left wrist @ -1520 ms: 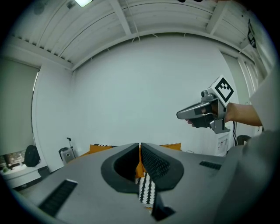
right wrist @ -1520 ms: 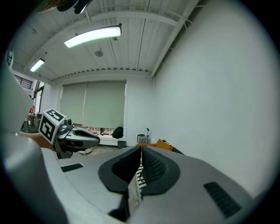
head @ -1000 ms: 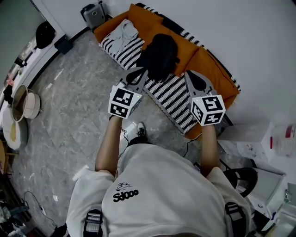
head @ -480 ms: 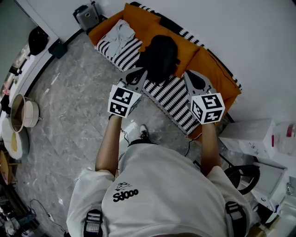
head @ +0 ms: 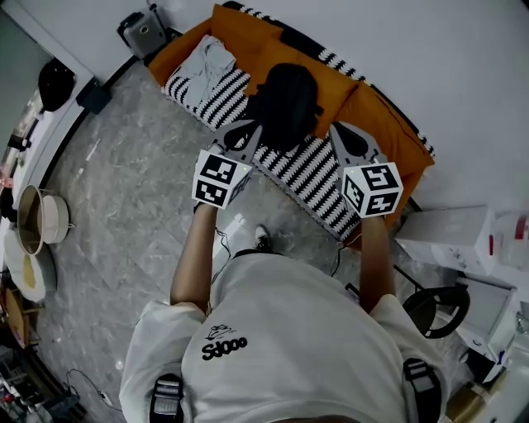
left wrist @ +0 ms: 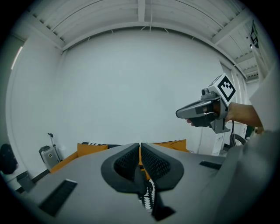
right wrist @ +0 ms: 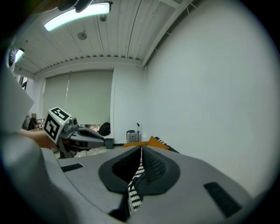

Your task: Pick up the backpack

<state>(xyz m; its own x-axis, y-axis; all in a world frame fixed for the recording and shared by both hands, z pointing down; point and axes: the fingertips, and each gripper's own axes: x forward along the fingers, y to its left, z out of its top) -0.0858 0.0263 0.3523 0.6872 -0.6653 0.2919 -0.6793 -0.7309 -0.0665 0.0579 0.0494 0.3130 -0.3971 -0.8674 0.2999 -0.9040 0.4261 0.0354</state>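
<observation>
Head view alone shows the backpack: one, black, lying on the sofa about midway along it, leaning against the orange back cushions, with its lower end on the striped cover. The sofa stands along the wall. Both grippers hang over the sofa's front edge. The left gripper points at the backpack's near corner, its tip just beside it; whether it touches cannot be told from above. The right gripper is off to the backpack's other side, apart from it, over the cover.

Left gripper view has no backpack in it. Its two fingers are pressed together with nothing between them. A strip of cover shows below them, and the sofa's orange back and bare wall lie beyond. This view also catches the right gripper from the side, and one grey case by the sofa's end.

Right gripper view shows no backpack either. Its fingers are closed tip to tip on nothing, again with a strip of cover beneath. It shows the left gripper, the same case, and one lit ceiling lamp that no other view shows.

Counted: one backpack, one sofa, one case, one lamp, two grippers, four fingers.
</observation>
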